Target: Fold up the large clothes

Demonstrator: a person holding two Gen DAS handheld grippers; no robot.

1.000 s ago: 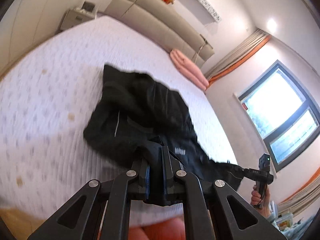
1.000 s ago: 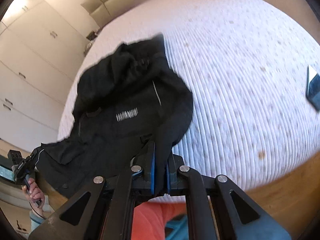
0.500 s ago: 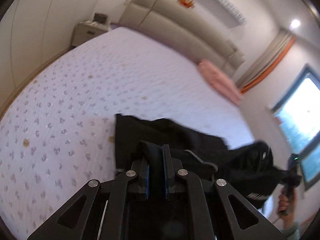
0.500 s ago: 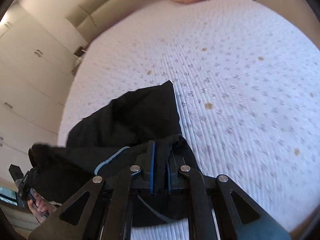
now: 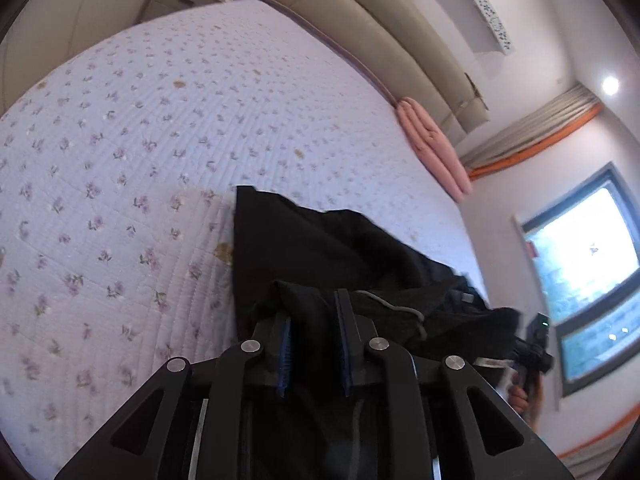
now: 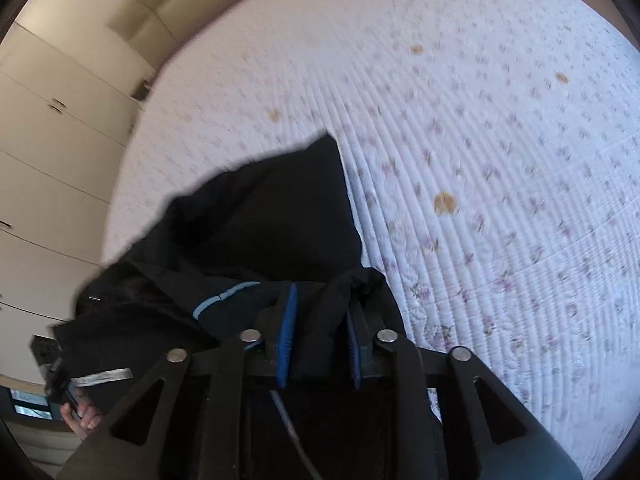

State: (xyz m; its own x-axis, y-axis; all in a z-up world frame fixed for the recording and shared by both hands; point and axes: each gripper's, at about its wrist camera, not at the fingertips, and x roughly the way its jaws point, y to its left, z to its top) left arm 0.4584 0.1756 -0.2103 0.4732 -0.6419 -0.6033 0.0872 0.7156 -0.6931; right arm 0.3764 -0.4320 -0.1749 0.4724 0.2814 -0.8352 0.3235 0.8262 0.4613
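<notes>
Bright daylit bedroom, seen through two fisheye lenses.
An overexposed window [image 5: 580, 256] glares at right; a ceiling light [image 5: 611, 85] glows. Edges curve into black corners. The right wrist view is motion-blurred.

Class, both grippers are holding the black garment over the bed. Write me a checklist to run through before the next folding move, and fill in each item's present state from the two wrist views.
1. Left gripper has cloth pinched between its fingers: ok.
2. Right gripper has cloth pinched: ok.
3. Far edge of the black garment rests on the bed: ok.
4. Garment spread flat, free of bunching: not ok; it sags in folds between the grippers.
5. Which part of the garment each gripper holds: cannot tell.
6. Pink blanket lies apart from the garment: ok.
</notes>
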